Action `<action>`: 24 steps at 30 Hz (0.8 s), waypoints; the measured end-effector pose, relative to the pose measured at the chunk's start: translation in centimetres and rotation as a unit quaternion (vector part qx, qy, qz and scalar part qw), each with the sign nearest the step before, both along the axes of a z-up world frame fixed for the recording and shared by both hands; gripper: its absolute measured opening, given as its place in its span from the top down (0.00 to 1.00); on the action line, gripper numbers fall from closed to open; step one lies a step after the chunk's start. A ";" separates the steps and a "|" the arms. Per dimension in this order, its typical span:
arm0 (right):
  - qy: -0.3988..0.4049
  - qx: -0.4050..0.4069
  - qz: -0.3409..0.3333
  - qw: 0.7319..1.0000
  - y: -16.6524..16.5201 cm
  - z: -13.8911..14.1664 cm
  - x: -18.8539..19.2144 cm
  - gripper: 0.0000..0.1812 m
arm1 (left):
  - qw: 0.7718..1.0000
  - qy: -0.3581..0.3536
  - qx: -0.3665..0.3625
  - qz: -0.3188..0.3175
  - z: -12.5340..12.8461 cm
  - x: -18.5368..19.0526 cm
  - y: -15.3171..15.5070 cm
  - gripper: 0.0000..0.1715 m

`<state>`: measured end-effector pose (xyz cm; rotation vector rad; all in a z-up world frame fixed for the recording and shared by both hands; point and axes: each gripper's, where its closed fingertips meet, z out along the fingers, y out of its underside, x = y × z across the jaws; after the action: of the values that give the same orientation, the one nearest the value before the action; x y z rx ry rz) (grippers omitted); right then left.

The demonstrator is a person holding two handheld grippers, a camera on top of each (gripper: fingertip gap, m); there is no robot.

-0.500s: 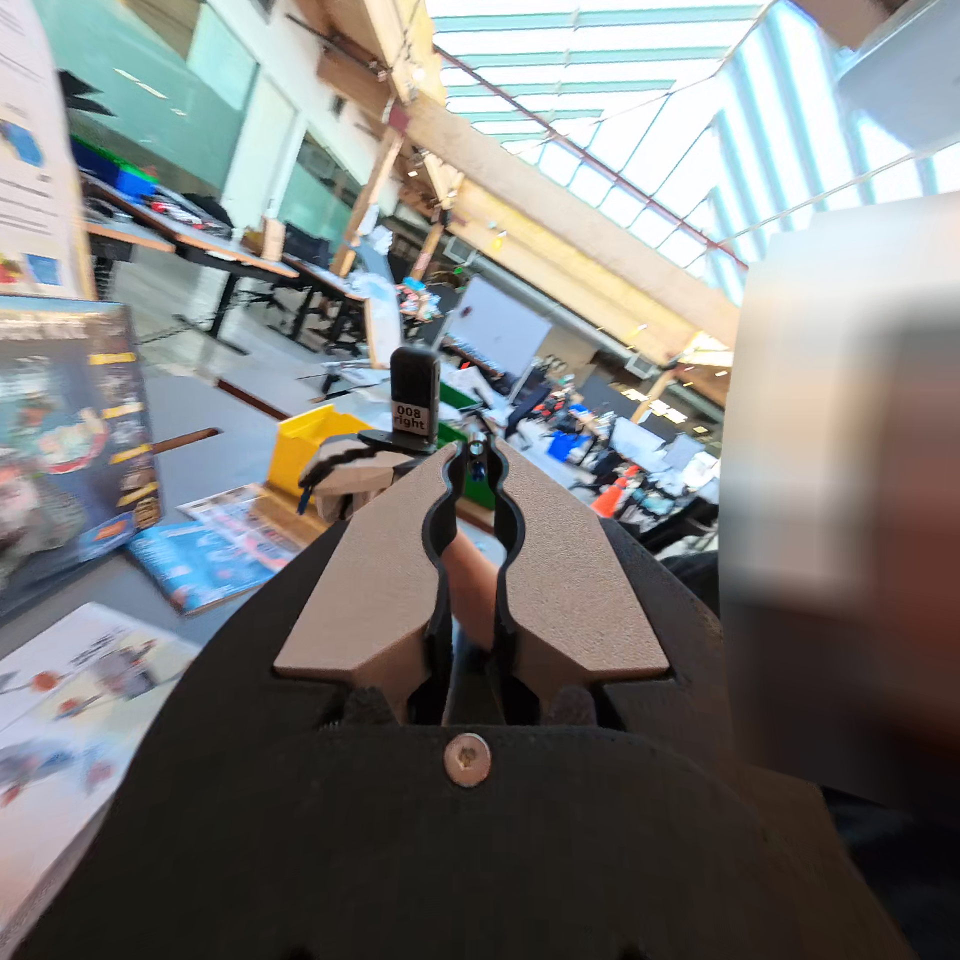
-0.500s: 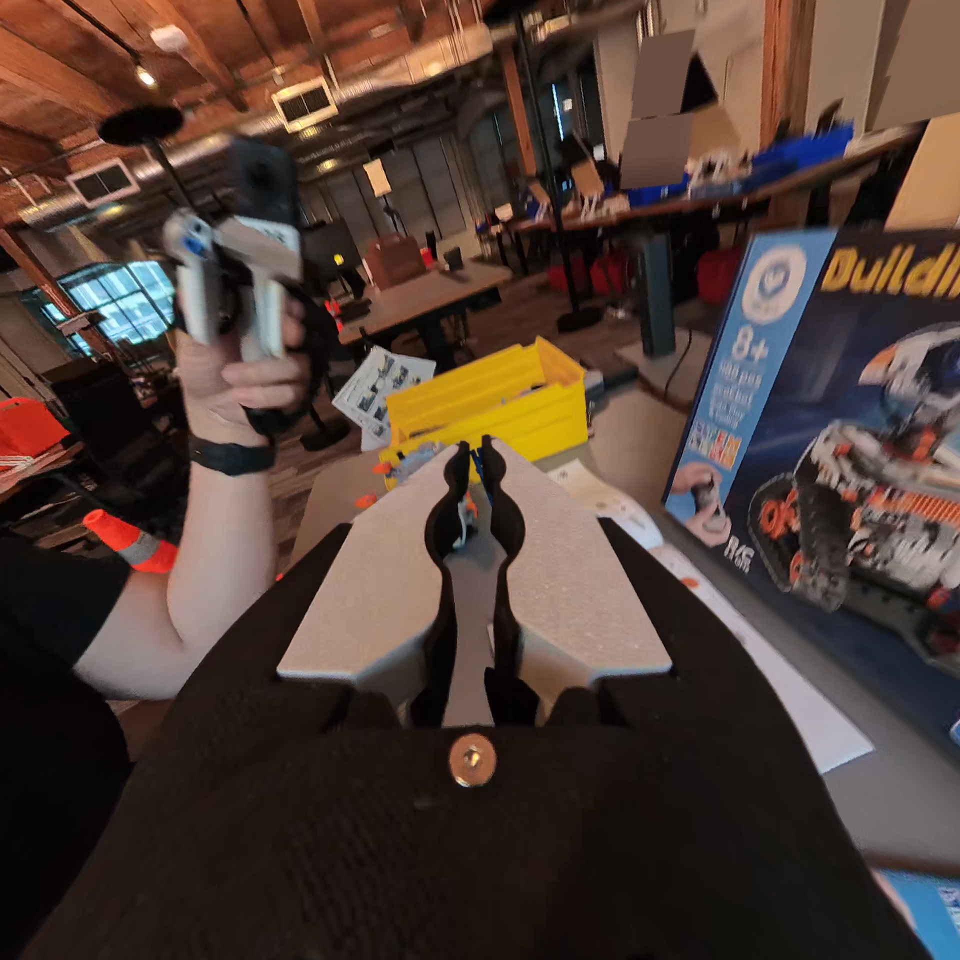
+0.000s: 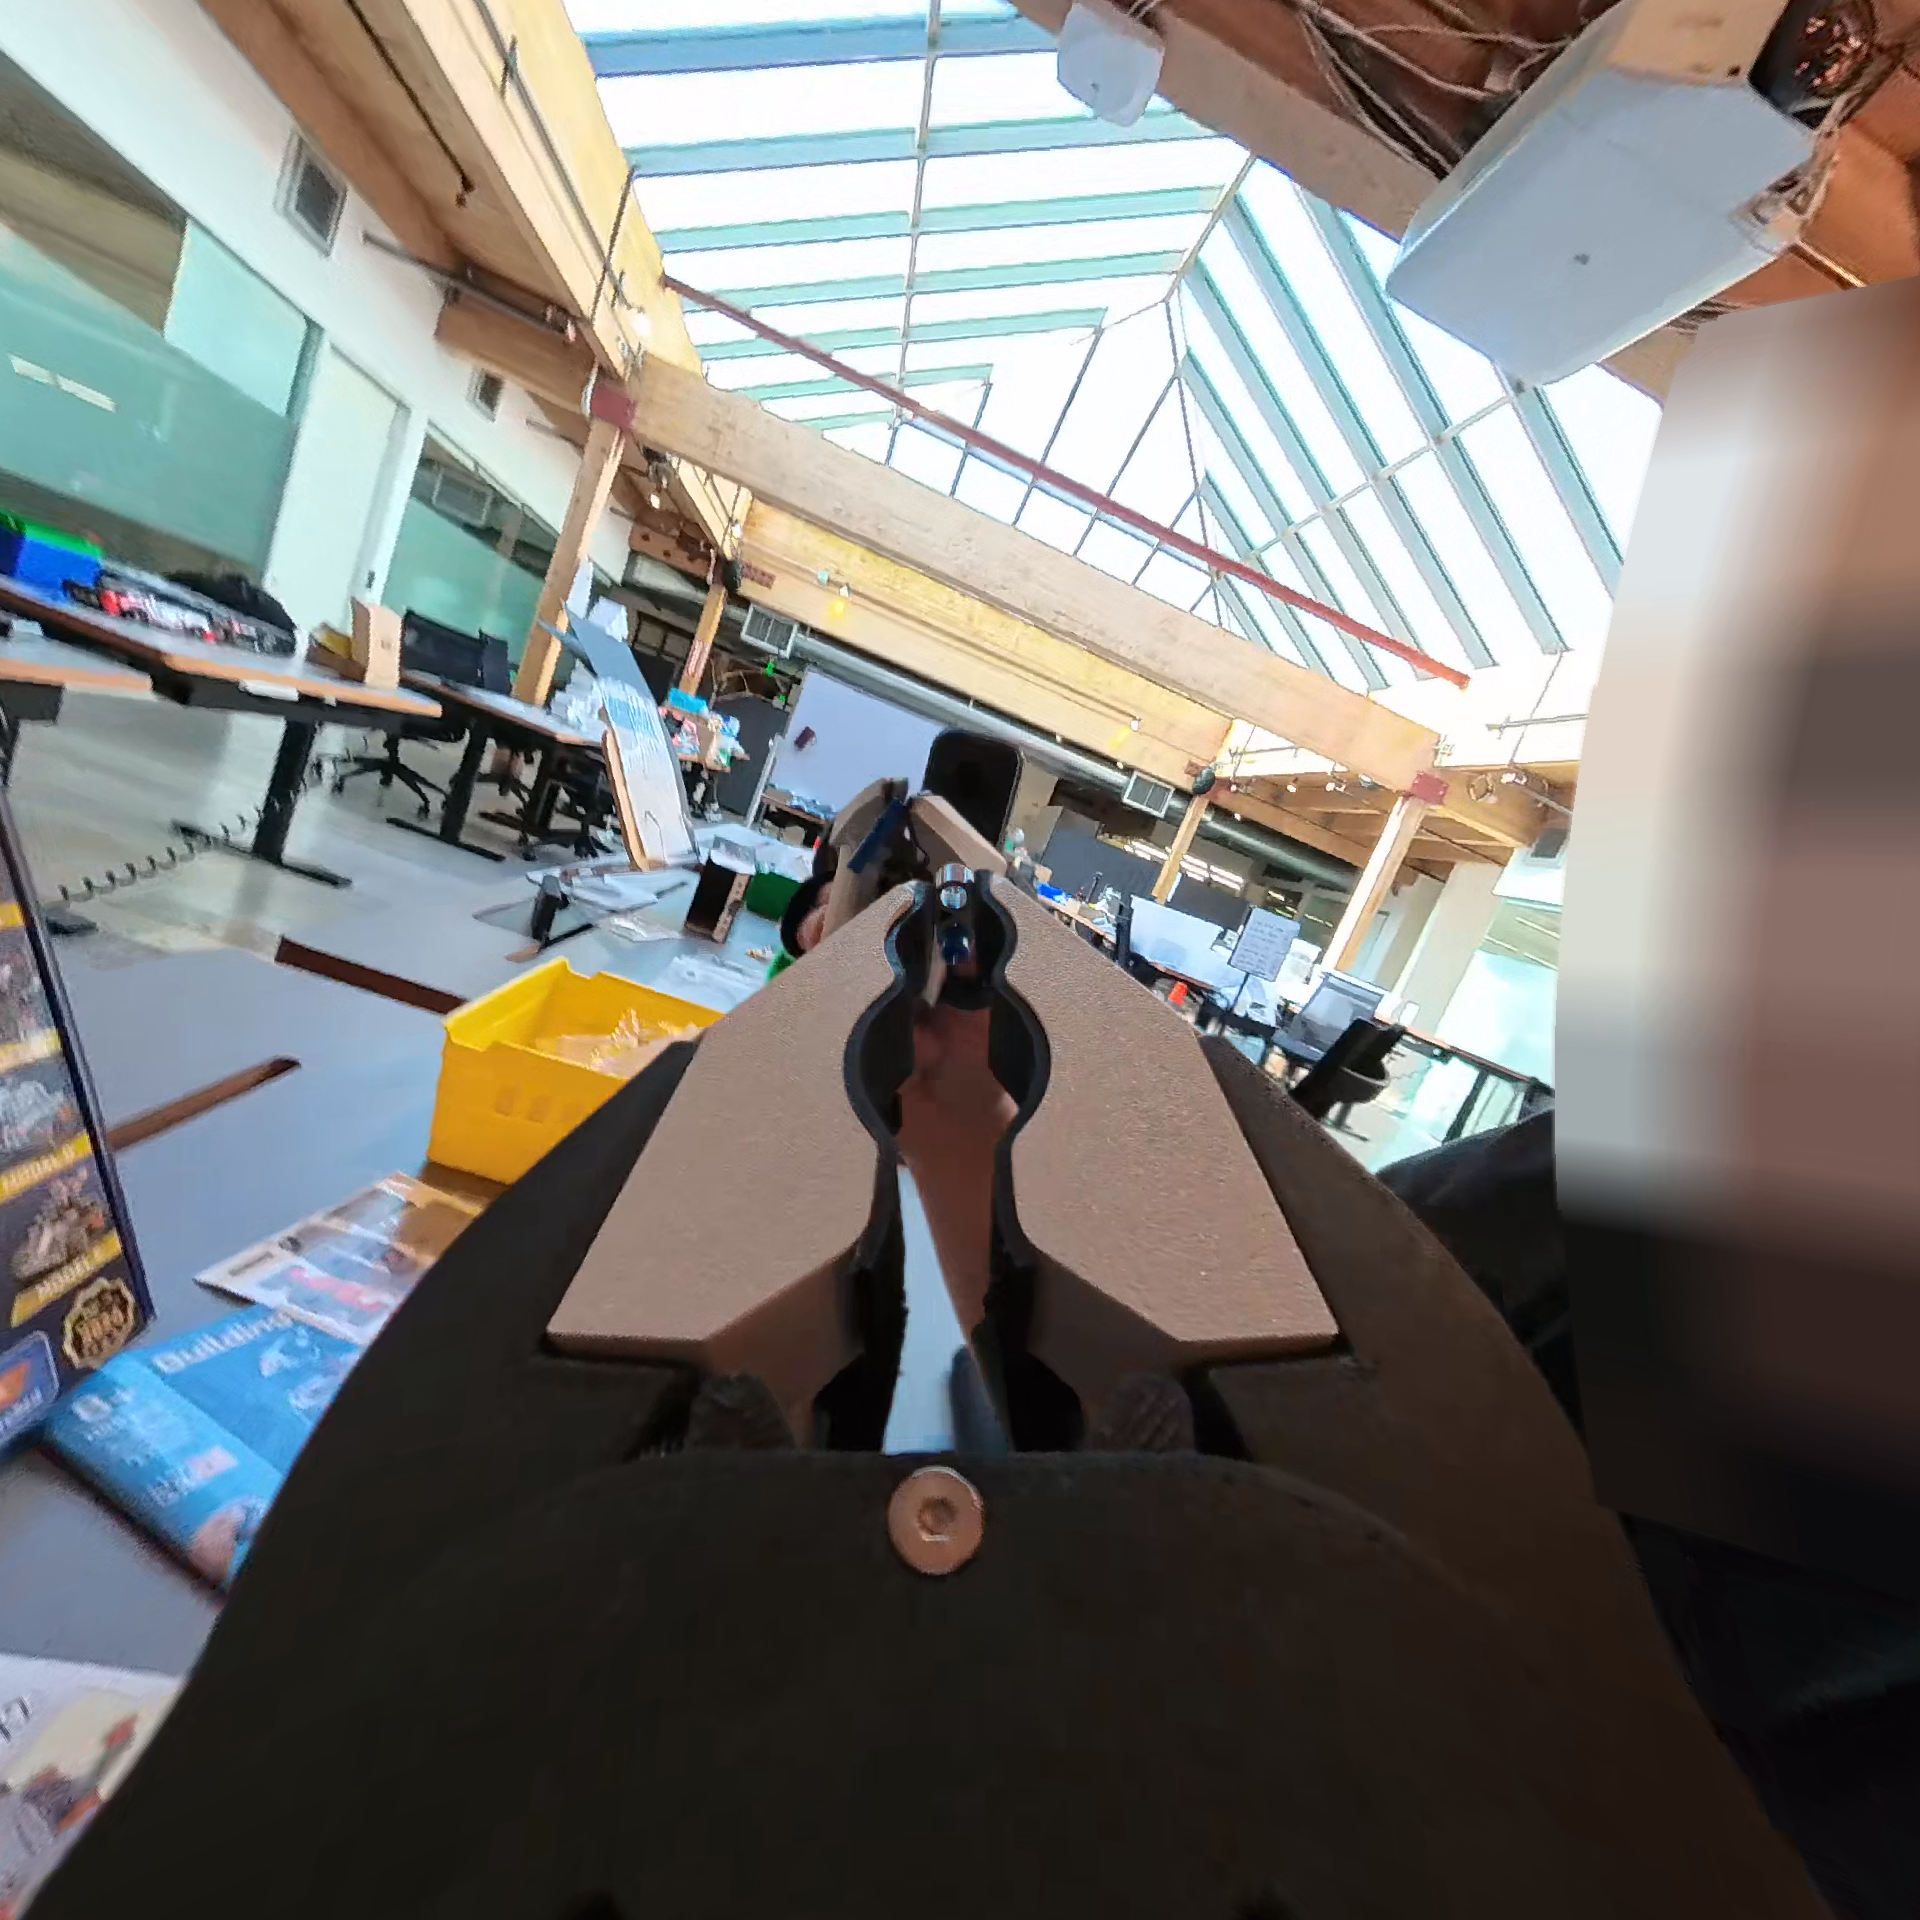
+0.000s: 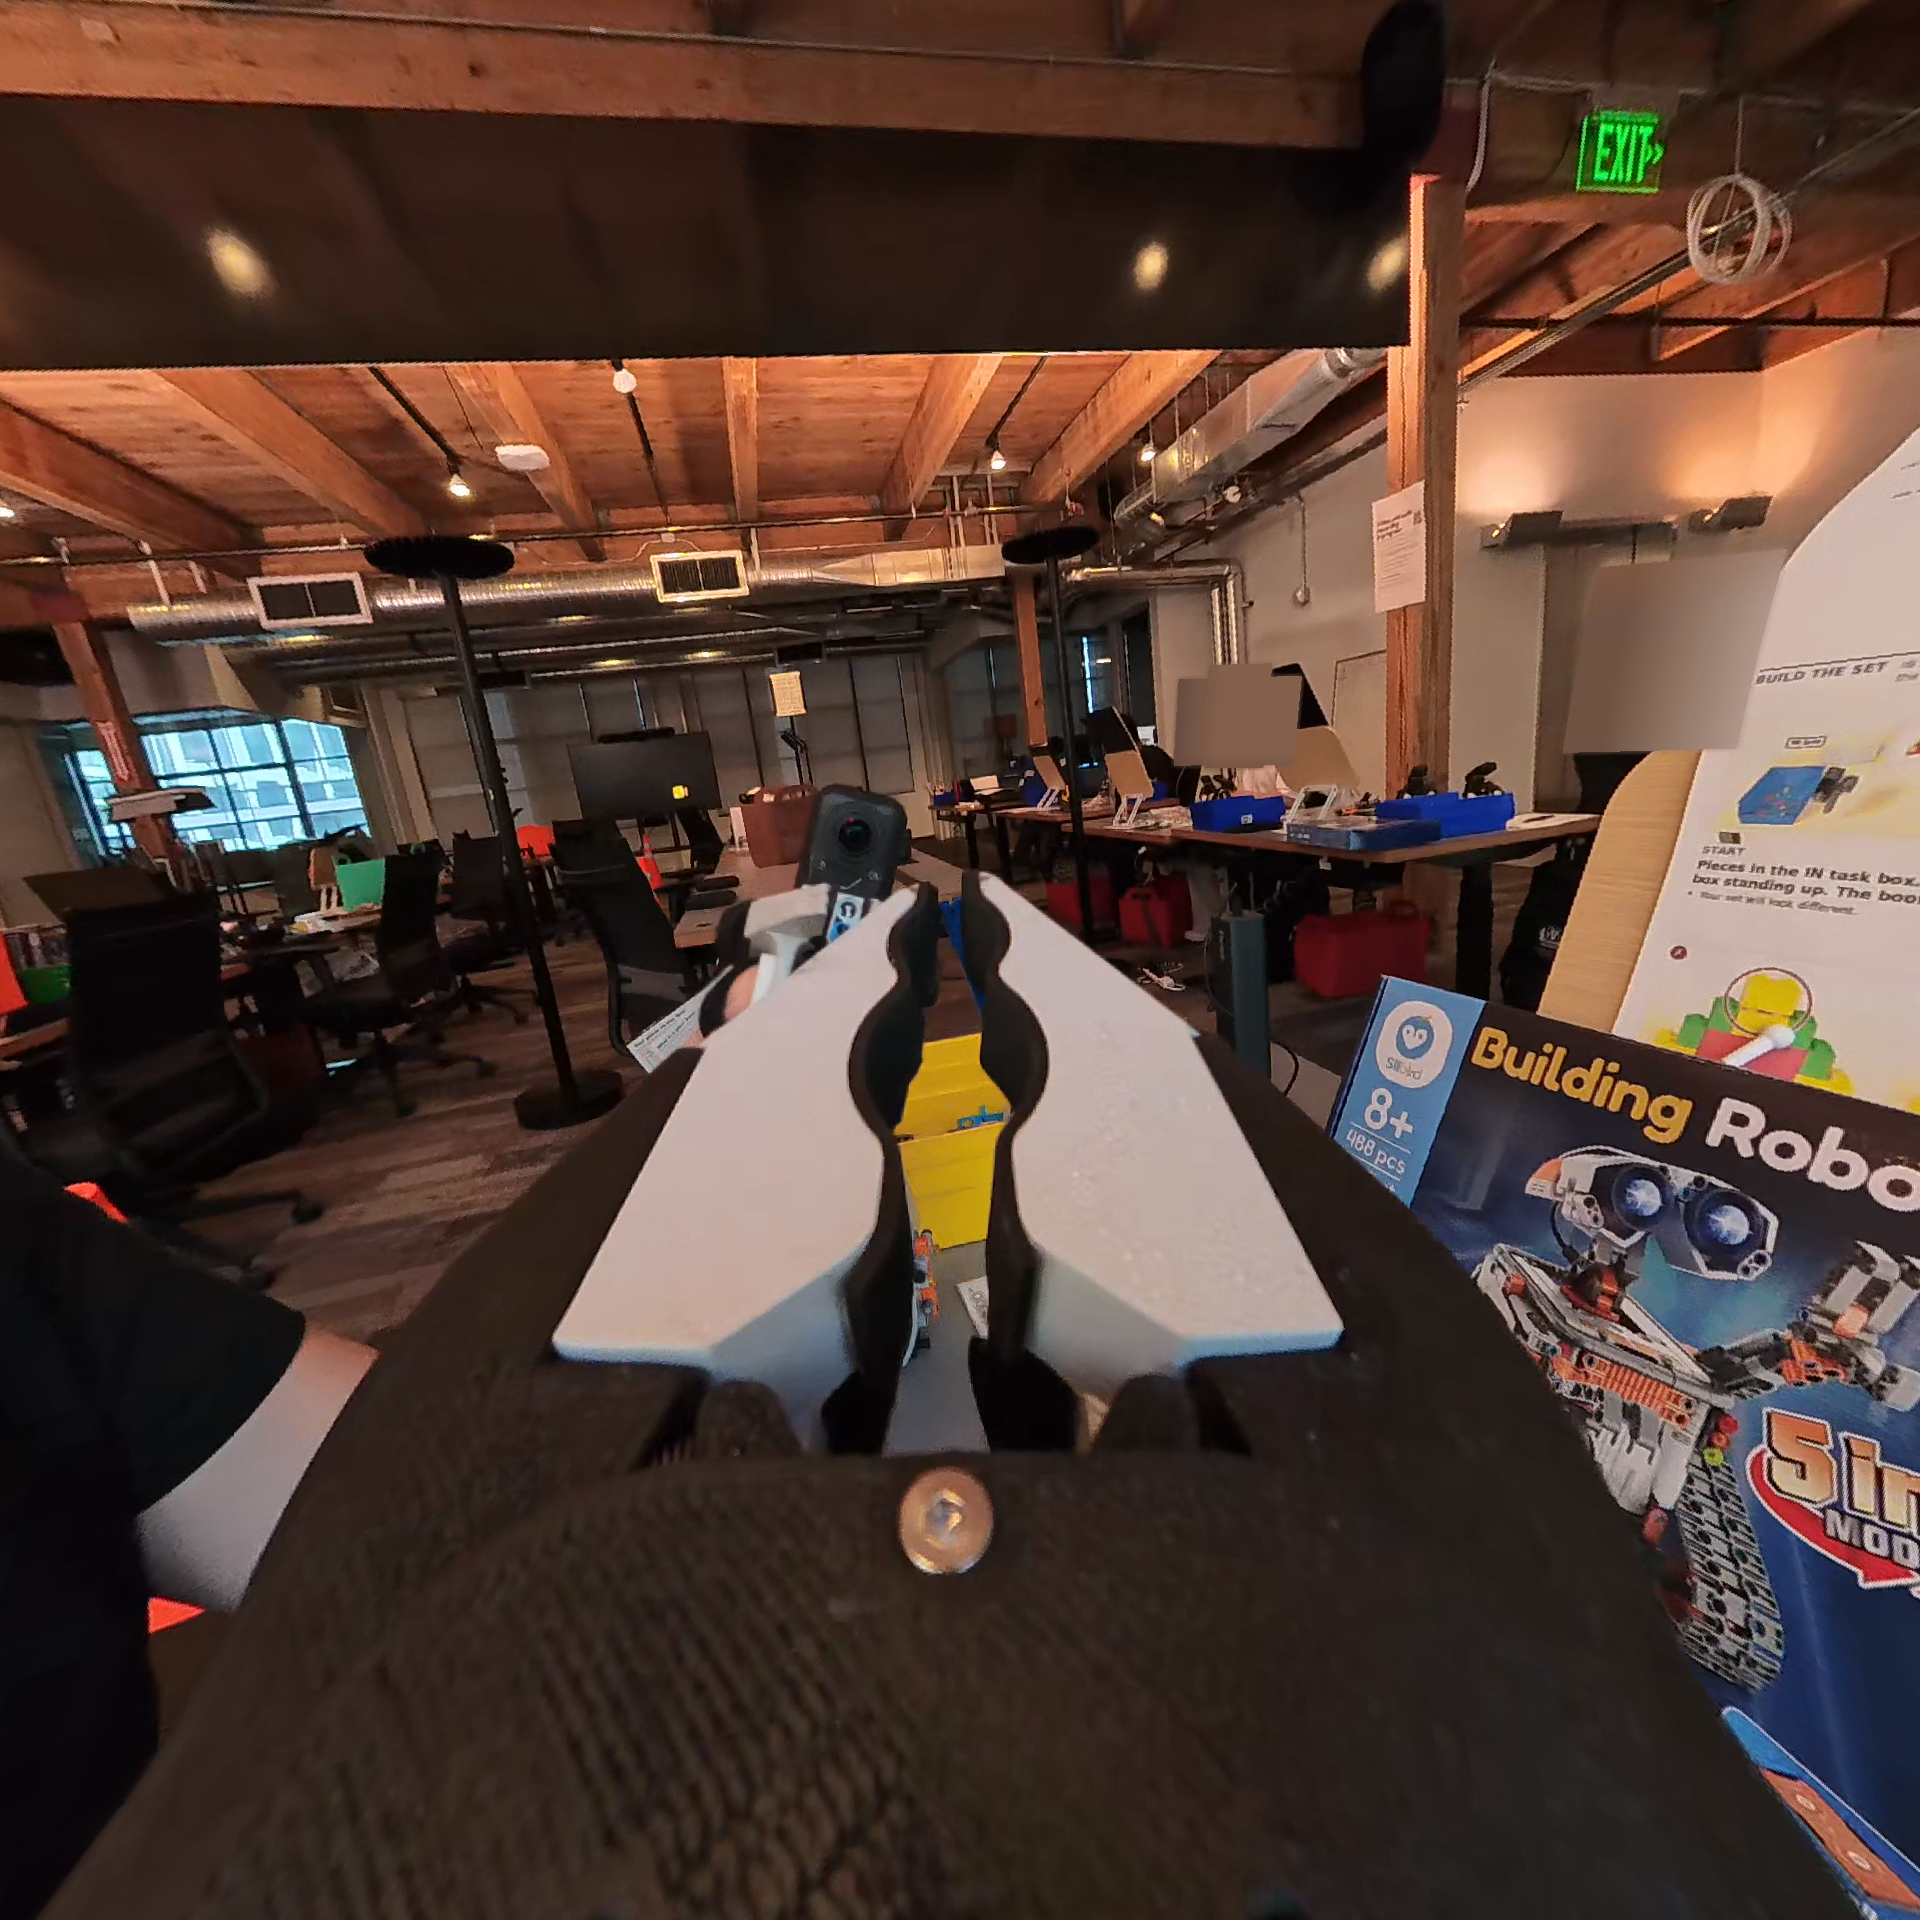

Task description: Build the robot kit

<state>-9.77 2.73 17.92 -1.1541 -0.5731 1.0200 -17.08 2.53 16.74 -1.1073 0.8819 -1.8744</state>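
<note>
Left claw raised, pinching small blue part; right claw raised, nearly closed, empty.

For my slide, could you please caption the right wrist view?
Right claw, nearly shut on a small blue piece, raised over a yellow bin beside a toy robot box.
</note>
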 end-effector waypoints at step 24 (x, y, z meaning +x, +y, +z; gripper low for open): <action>0.124 -0.069 0.146 0.979 0.0 -0.7 -3.3 0.98 | 0.974 -0.183 0.107 0.084 -2.6 4.1 -0.7 0.97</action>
<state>-13.05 2.76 17.21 -1.0617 -0.4864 1.4532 -13.01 1.82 14.16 -0.6564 0.7321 -1.7232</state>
